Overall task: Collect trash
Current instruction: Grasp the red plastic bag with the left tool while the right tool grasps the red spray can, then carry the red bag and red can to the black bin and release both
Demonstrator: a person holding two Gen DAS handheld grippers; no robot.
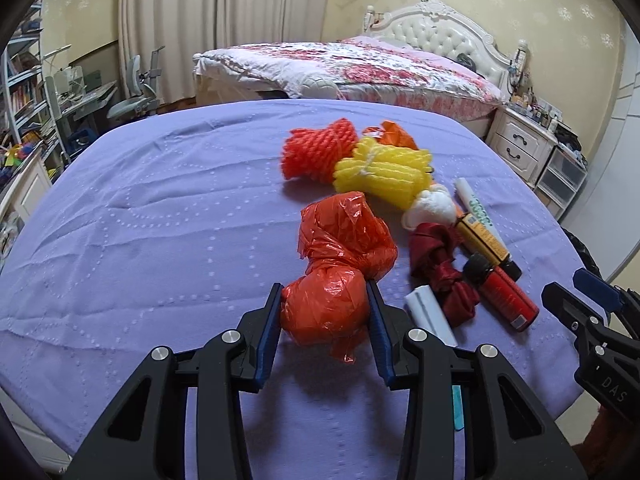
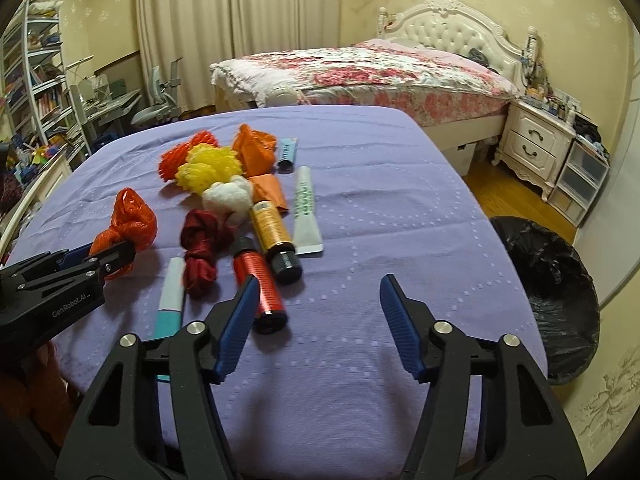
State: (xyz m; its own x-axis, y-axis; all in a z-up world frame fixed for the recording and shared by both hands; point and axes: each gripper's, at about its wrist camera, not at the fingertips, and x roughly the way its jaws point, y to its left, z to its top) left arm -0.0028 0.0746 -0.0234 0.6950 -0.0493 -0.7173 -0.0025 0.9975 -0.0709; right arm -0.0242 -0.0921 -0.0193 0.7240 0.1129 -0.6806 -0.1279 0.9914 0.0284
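A bedroom here, cream wallpaper, a white tufted bed with a floral quilt (image 1: pixel 360 68) at the back, and in front a tabletop under a lilac dotted cloth (image 1: pixel 160 220) with the trash scattered over its right half. The left claw (image 1: pixel 324 312) is clamped on a crumpled orange plastic bag (image 1: pixel 340 280), both blue pads pressed into its lower lump; in the right wrist view that bag (image 2: pixel 128 220) sits at the far left of the pile. Take the bag as our marker. Just right of it lies a knotted dark red shiny bag (image 1: pixel 444 272), with a white and teal tube (image 1: pixel 430 314) touching that knot's near side. Further right, a red metallic bottle with a black cap (image 1: pixel 500 292), then an amber bottle with a black cap (image 1: pixel 486 242) and a white tube with green lettering (image 1: pixel 474 204). Behind the bag, a white foam net (image 1: pixel 430 210), a yellow foam net bundle (image 1: pixel 384 172) and a red-orange foam net bundle (image 1: pixel 316 152), pressed together. The right claw (image 2: pixel 316 320) hangs well right of the bag with its jaws apart and nothing between them, its left pad close by the red bottle (image 2: pixel 260 280). Off the tabletop's right edge stands a bin lined with a black bag (image 2: pixel 548 280).
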